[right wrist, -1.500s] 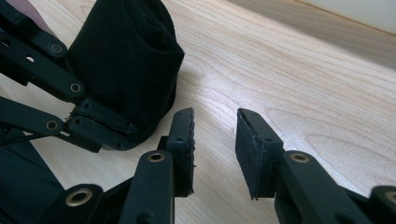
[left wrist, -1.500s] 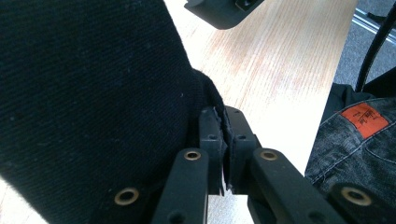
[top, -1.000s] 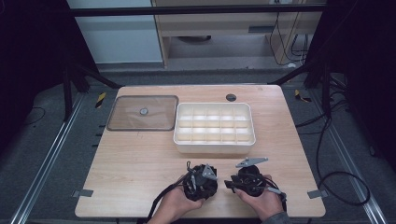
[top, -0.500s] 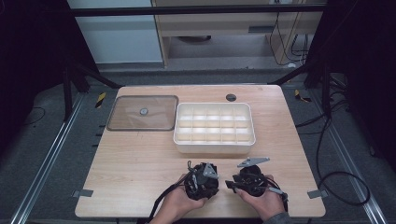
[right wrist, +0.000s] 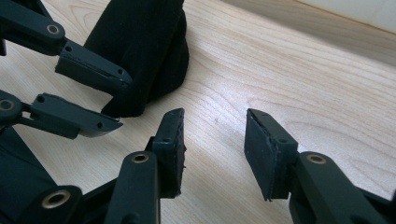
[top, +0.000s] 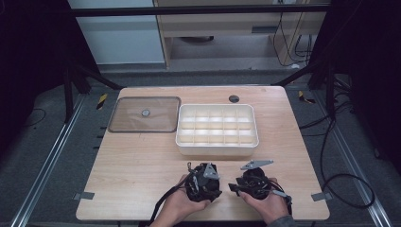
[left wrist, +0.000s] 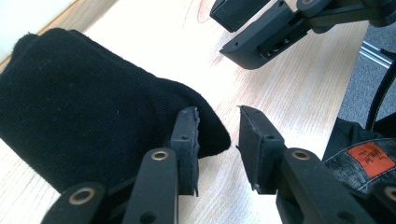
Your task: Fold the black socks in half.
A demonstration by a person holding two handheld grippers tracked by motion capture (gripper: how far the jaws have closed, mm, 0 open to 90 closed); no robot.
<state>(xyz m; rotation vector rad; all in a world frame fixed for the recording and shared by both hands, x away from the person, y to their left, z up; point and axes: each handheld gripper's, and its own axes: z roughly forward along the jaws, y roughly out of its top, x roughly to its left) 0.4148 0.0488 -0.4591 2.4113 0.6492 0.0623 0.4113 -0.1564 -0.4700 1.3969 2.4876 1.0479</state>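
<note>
We hold both grippers low at the near edge of the table (top: 142,189), our hands close together and our forearms coming in from below. Our left gripper (left wrist: 218,133) points down at the wood with its jaws a little apart and nothing between them; they have just been opening, and the left jaw stands just at the corner of a black folded cloth (left wrist: 84,107) (whether it touches we cannot tell). Our right gripper (right wrist: 214,140) hovers close beside it, jaws likewise parted with bare wood between them, gripping nothing. The cloth is soft, matt and knitted, lying flat on the table between the two grippers, and in the right gripper view its rounded end (right wrist: 149,51) sits just beyond the left gripper's jaws. Farther off, mid-table, stands a white tray (top: 217,148) split into many small compartments, and just left of it lies a clear lid (top: 127,116) with a small knob. Near the far edge is a dark round grommet (top: 233,99). Beyond the table are grey floor, black frame legs and trailing cables.
</note>
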